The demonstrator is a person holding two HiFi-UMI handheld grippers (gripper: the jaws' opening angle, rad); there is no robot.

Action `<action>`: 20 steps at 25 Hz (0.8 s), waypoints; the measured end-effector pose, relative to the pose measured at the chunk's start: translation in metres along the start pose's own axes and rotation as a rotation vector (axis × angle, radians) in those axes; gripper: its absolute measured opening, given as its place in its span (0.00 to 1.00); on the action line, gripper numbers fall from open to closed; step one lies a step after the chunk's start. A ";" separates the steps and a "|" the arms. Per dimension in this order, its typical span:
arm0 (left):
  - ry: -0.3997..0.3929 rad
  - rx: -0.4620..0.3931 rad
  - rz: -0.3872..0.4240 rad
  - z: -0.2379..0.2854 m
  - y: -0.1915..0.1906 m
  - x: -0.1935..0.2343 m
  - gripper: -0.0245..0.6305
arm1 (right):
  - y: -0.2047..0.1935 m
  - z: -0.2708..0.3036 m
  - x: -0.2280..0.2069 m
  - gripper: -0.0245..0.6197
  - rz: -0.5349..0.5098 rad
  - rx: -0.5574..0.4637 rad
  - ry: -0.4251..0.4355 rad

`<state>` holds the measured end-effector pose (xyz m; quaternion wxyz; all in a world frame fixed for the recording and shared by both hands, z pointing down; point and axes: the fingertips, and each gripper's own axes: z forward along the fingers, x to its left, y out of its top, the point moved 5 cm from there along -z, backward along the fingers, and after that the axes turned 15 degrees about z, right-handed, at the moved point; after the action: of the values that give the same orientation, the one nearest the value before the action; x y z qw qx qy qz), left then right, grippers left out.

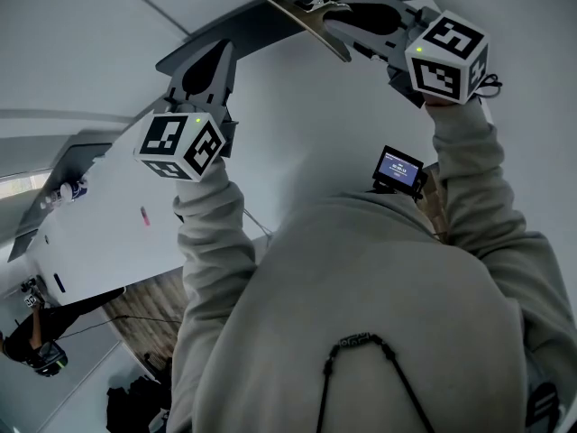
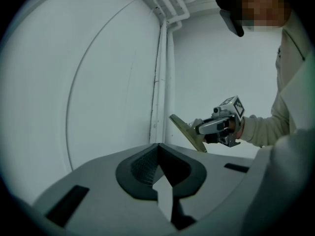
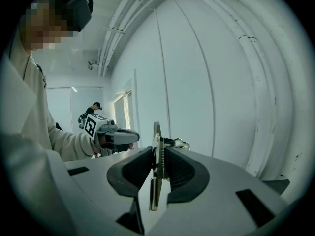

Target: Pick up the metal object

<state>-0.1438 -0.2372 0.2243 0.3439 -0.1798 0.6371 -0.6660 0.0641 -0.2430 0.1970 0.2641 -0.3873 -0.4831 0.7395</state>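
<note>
The head camera looks down over the left gripper (image 1: 216, 54) and right gripper (image 1: 341, 12). Each gripper camera, close behind its own jaws, faces the other.

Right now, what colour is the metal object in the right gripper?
Dull brass-gold; the metal object shows best in the head view.

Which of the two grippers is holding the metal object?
The right gripper: its fingers clamp the flat metal object, while the left gripper has nothing between its fingers.
</note>
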 end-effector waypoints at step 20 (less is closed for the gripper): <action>-0.008 0.003 -0.003 0.000 -0.001 -0.003 0.04 | 0.001 0.001 0.000 0.19 0.002 0.005 0.002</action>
<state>-0.1419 -0.2346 0.2260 0.3457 -0.1828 0.6347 -0.6666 0.0633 -0.2433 0.1961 0.2647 -0.3880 -0.4807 0.7405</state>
